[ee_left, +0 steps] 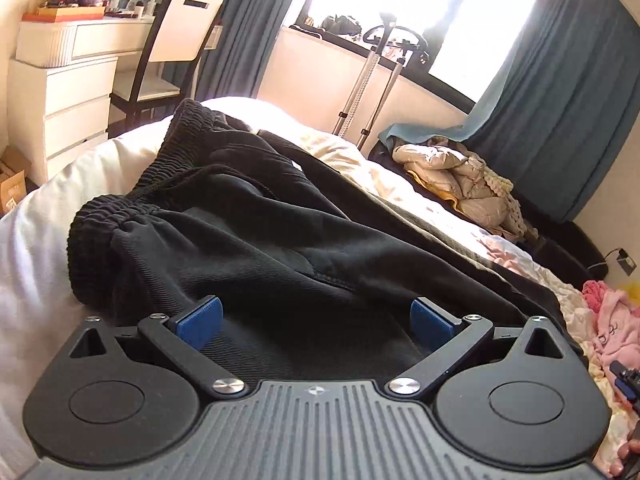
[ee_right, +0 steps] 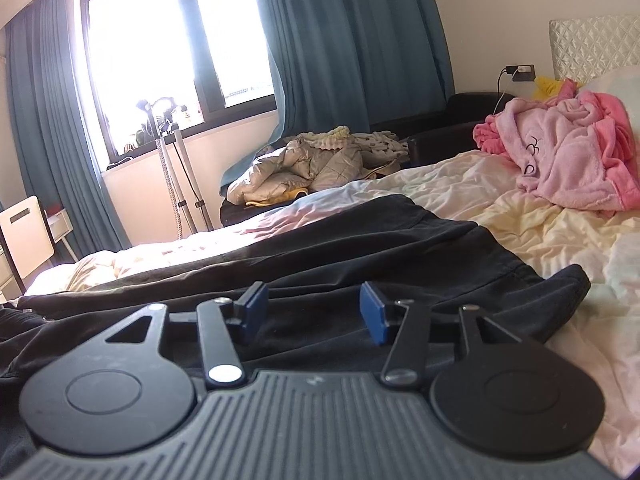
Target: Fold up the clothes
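A pair of black trousers (ee_left: 280,240) lies spread on the pale bed sheet (ee_left: 52,216), its gathered elastic waistband (ee_left: 108,216) toward the left in the left wrist view. My left gripper (ee_left: 316,318) hovers low over the dark cloth with its blue pads (ee_left: 200,320) far apart and nothing pinched between them. In the right wrist view the same trousers (ee_right: 360,248) stretch across the bed. My right gripper (ee_right: 314,312) sits just above one end of them, its blue pads (ee_right: 374,314) apart and clear of the fabric.
A pink fluffy garment (ee_right: 568,152) lies on the bed at the right. A beige quilted jacket (ee_right: 304,164) is heaped on a dark seat beyond the bed. A steamer stand (ee_left: 376,80), a chair (ee_left: 180,40) and white drawers (ee_left: 60,100) stand by the window and wall.
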A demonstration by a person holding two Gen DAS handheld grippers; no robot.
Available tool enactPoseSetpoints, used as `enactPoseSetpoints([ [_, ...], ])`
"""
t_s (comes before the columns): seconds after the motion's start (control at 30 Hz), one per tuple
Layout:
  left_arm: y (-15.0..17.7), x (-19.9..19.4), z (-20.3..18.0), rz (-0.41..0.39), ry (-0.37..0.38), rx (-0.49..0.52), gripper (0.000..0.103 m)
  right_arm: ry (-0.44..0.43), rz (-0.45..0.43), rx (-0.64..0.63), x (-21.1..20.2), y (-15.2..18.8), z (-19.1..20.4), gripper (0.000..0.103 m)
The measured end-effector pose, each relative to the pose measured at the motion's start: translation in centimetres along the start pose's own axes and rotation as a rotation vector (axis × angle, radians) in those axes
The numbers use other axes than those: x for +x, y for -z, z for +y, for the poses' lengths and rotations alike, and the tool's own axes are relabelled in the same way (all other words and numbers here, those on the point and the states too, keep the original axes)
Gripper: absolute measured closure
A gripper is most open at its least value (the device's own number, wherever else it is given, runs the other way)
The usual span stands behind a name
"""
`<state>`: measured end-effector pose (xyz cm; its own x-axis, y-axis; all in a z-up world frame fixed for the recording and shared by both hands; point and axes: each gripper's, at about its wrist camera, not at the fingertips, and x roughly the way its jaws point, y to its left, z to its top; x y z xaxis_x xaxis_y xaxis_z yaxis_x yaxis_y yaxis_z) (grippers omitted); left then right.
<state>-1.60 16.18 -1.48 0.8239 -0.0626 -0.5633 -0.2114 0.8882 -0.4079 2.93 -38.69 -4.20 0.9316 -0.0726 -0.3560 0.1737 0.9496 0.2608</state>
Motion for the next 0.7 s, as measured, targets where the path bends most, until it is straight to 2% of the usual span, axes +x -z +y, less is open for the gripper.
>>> enactPoseSetpoints([
  [0.13,-2.3,-2.0,5.4,0.027,0.028,-0.206,0.003,0.028,0.000,0.074,1.7,-0.8,-2.0,0.047],
  [0.3,-2.3,-2.2,9.9,0.038,0.034,-0.419,0.003,0.085,0.020,0.178,3.6,-1.0,-5.2,0.046],
  [0.33,-2.1,-1.9,10.3,0.050,0.030,-0.442,0.003,0.100,0.028,0.198,4.0,-1.0,-6.0,0.046],
  [0.43,-1.4,-0.8,11.4,0.095,-0.048,-0.479,0.003,0.144,0.034,0.289,4.3,-0.9,-8.8,0.045],
  [0.5,-1.3,0.0,12.4,0.119,-0.050,-0.536,0.003,0.190,0.026,0.351,4.2,-0.7,-10.7,0.043],
  [0.57,-1.1,0.8,13.0,0.147,-0.047,-0.573,0.003,0.242,0.016,0.388,4.1,-0.4,-12.1,0.038],
  [0.7,-0.6,1.9,13.2,0.187,0.026,-0.616,0.003,0.343,0.016,0.472,4.1,0.4,-14.7,0.032],
])
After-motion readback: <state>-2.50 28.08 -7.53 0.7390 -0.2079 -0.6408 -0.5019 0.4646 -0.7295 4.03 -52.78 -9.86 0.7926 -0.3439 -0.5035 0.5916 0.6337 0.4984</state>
